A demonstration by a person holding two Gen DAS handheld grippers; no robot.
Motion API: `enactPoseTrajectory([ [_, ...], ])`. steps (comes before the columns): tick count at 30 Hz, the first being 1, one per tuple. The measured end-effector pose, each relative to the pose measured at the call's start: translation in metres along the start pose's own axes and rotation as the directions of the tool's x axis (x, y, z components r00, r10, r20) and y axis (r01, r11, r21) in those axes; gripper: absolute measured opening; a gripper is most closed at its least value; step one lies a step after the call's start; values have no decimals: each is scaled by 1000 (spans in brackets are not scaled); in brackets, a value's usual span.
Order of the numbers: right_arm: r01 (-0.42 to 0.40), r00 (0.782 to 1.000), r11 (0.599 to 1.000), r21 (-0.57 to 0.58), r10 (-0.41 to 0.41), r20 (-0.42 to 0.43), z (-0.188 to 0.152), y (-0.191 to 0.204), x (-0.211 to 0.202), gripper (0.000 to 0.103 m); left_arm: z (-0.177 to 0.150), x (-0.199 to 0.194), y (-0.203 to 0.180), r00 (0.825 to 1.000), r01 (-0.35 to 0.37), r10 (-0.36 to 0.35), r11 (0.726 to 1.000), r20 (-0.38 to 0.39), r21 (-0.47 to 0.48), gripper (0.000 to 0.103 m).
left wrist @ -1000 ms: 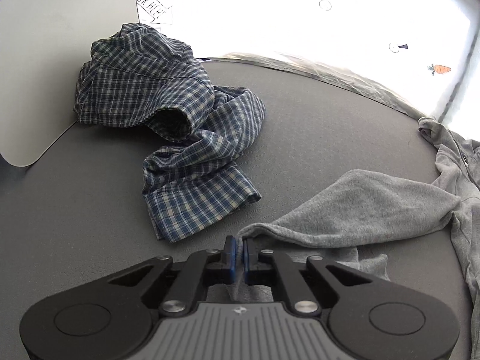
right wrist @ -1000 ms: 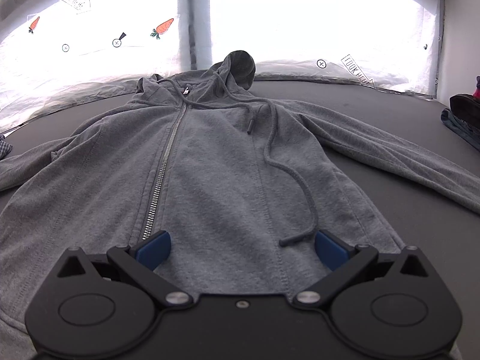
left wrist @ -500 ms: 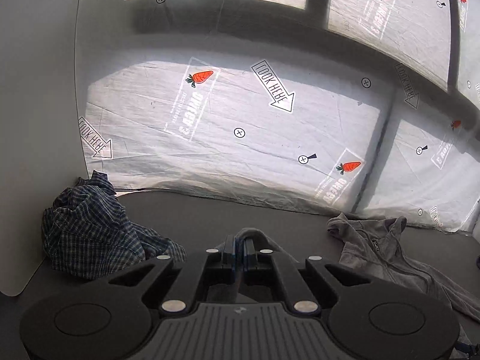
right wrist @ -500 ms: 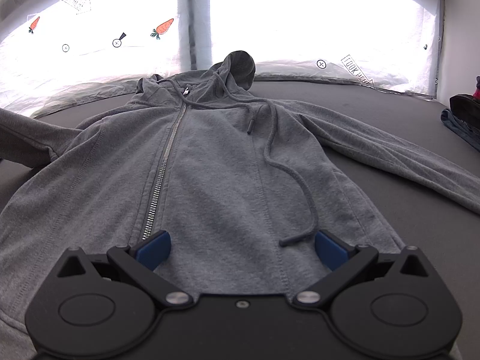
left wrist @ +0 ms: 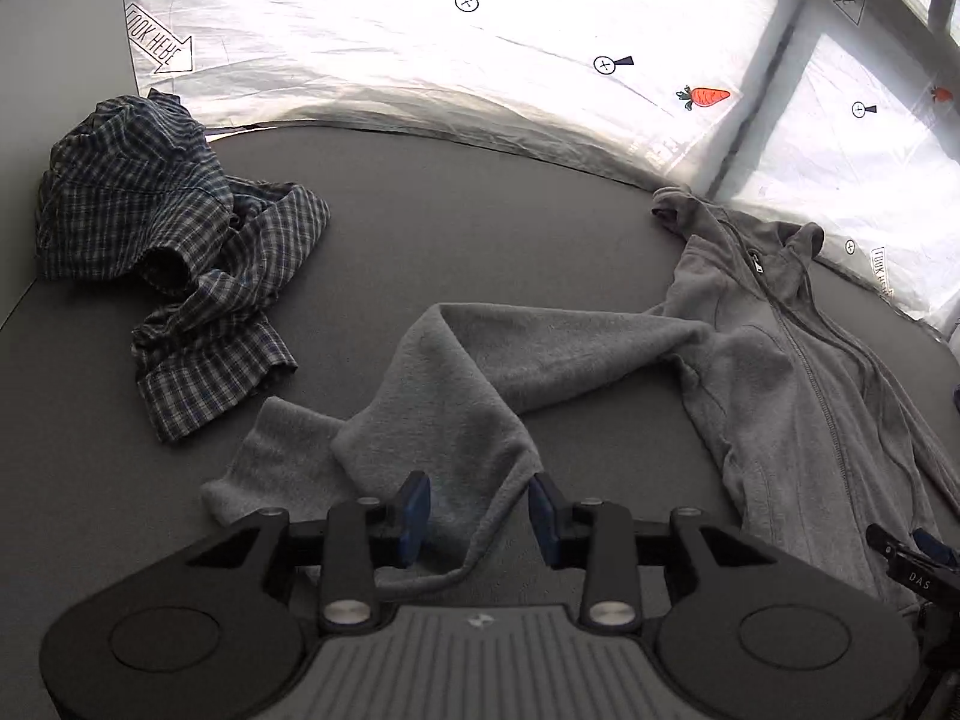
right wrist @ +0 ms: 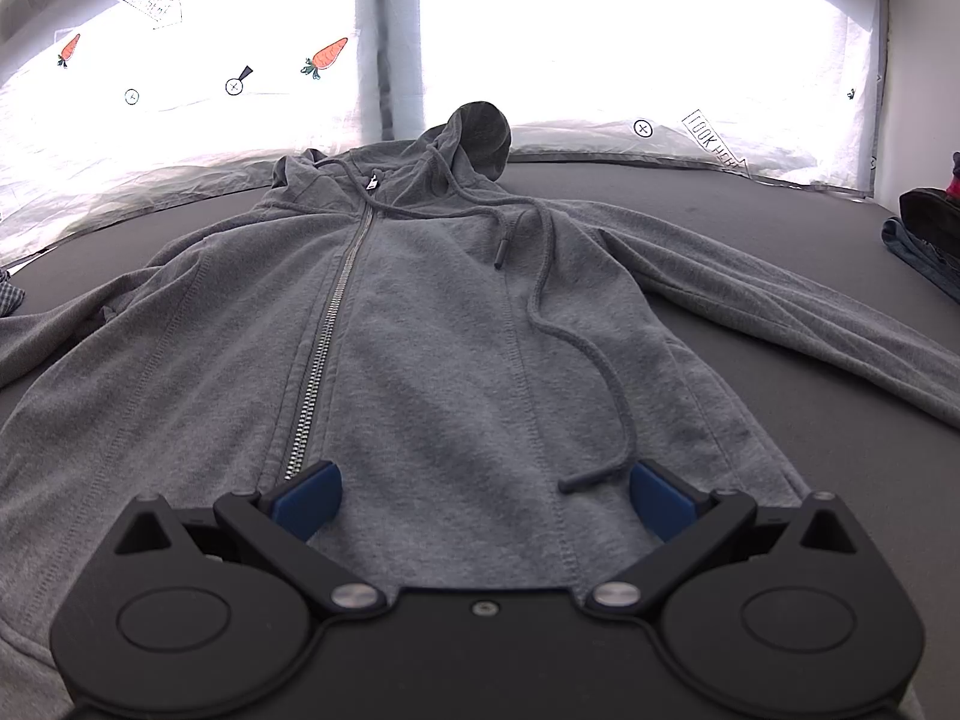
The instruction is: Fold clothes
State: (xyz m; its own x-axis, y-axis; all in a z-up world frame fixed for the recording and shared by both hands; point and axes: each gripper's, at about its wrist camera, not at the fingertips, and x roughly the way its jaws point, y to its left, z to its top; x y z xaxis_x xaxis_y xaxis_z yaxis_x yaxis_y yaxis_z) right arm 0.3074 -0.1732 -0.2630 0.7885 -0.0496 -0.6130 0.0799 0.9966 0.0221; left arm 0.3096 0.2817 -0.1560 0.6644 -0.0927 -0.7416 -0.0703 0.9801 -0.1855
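Grey fleece made up the zip-front hooded jacket, which lay flat on the dark grey desk, hood toward the far edge. Its one sleeve was folded back on itself just ahead of the left claw, whose jaws were opening, blue pads either side of the sleeve fabric without pressing it. The right claw hovered spread wide over the jacket's lower hem, nothing pinched. A crumpled blue-and-white plaid shirt sat near the far left corner.

"LOOK HERE" arrows on white sheeting
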Motion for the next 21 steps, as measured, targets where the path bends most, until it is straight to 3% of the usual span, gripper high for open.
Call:
enactPoseTrajectory([
  [3,-1,1000,1000,-1,1,0,0,0,0,103,0,-11,16,995,-81,82,996,61,-25,42],
  [5,0,1000,1000,0,0,0,0,0,0,103,-1,-9,26,992,-118,118,993,48,0,45],
  [10,-3,1000,1000,-1,3,0,0,-1,0,103,-18,7,31,972,-229,234,953,-1,197,45],
  [15,-4,1000,1000,-2,4,0,0,-1,0,103,-19,9,57,975,-221,222,973,-20,69,45],
  [21,-6,1000,1000,-3,6,0,-1,-2,0,103,-9,31,81,989,-140,134,982,-58,-130,52],
])
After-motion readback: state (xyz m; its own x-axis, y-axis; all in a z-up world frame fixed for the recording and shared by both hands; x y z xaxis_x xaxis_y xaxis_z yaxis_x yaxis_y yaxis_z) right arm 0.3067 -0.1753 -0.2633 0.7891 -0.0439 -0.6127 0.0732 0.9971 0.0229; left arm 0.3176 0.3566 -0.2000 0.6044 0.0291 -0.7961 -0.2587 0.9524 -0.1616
